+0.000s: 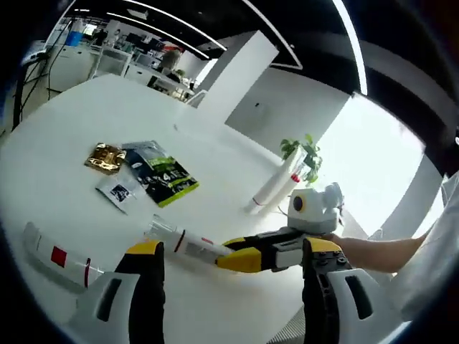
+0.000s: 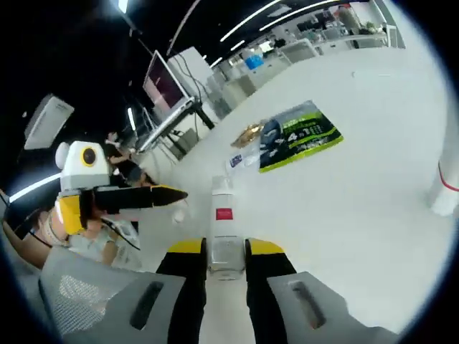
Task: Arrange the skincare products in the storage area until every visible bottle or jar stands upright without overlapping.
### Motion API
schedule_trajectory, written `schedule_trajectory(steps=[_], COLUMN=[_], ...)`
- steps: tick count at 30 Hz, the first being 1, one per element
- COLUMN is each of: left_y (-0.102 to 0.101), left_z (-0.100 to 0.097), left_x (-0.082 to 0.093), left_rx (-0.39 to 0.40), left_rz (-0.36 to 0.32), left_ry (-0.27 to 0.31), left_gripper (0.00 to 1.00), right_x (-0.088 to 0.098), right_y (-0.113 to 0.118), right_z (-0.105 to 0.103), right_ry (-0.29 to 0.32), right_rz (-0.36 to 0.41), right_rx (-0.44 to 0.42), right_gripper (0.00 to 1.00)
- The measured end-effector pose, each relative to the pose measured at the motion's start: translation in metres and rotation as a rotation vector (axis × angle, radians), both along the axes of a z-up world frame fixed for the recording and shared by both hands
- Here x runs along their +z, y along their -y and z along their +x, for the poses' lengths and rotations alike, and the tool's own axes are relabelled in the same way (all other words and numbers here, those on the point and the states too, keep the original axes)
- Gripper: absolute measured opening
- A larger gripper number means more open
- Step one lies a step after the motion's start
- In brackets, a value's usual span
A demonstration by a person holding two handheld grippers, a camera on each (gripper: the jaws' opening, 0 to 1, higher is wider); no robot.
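On a broad white surface (image 1: 237, 186) a slim white tube with a clear cap and a red band (image 1: 183, 242) lies on its side. The right tool (image 2: 226, 266) grips it at its flat tail end, yellow-tipped jaws closed narrow on either side of the tube (image 2: 223, 236), which points away from the camera, a small red square on its body. In the left gripper view, the right tool (image 1: 240, 259) reaches in from the right, held by a person's hand (image 1: 358, 251).

The left tool (image 1: 229, 269) hangs above the surface with its jaws spread wide and nothing between them. In the right gripper view it (image 2: 168, 195) hovers to the left of the tube, close to its far end.

A second white tube with a red square label (image 1: 54, 254) lies flat nearby, and a third white tube with a red band (image 1: 276, 188) lies further off, beside a small green plant (image 1: 305, 154). A green and black sachet (image 1: 161, 174), a gold foil packet (image 1: 106, 158) and a small pale sachet (image 1: 120, 192) lie together, flat.

The step in hand appears to be raising the gripped tube upright. Doing it well likely means swinging the tail end up in a slow arc so the cap end becomes the base, with the open tool steadying it, and planting it well apart from the sachets and other tubes.
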State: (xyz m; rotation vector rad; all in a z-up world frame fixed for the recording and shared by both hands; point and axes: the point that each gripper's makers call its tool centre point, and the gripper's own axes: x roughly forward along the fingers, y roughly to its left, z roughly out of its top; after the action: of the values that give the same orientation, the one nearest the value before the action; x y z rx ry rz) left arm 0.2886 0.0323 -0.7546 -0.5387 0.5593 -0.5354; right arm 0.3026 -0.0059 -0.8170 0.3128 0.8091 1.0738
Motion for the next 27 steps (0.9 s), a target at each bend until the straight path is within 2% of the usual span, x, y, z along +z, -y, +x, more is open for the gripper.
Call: schedule_trajectory(steps=[3,4,6,11,16,19,20,23,25,27], left_y=[0.001,0.004,0.008,0.02,0.021,0.015,0.01,0.003,0.001,-0.001], left_z=[0.005,0.003,0.006,0.006,0.011,0.017,0.022,0.028,0.029,0.031], left_x=[-0.01,-0.013,-0.018,-0.03,-0.035,-0.037,-0.036,-0.036,-0.036,-0.036], left_rx=[0.018,0.014,0.011,0.003,0.021,0.078,0.123,0.166,0.17,0.193], left_rz=[-0.039,-0.059,-0.061,-0.11,-0.117,-0.112,-0.137,-0.166,-0.163,-0.167], left_ry=[-0.064,-0.1,-0.104,-0.183,-0.204,-0.207,-0.215,-0.224,-0.22,-0.224], left_gripper=[0.74,0.73,0.71,0.68,0.66,0.61,0.58,0.51,0.45,0.42], right_x=[-0.006,-0.004,-0.002,0.001,0.004,0.008,0.01,0.013,0.018,0.022], right_y=[0.006,0.007,0.008,0.008,0.003,-0.001,-0.002,-0.002,-0.003,-0.002], right_z=[0.001,-0.004,-0.006,-0.011,-0.018,-0.02,-0.021,-0.021,-0.021,-0.02], right_ry=[-0.061,-0.08,-0.112,-0.162,-0.171,-0.17,-0.166,-0.152,-0.108,-0.021], right_rz=[0.025,0.04,0.08,0.13,0.154,0.167,0.167,0.171,0.156,0.113], right_rx=[-0.05,-0.058,-0.084,-0.11,-0.092,-0.083,-0.079,-0.078,-0.07,-0.036], right_gripper=[0.19,0.19,0.19,0.19,0.2,0.2,0.2,0.2,0.2,0.2])
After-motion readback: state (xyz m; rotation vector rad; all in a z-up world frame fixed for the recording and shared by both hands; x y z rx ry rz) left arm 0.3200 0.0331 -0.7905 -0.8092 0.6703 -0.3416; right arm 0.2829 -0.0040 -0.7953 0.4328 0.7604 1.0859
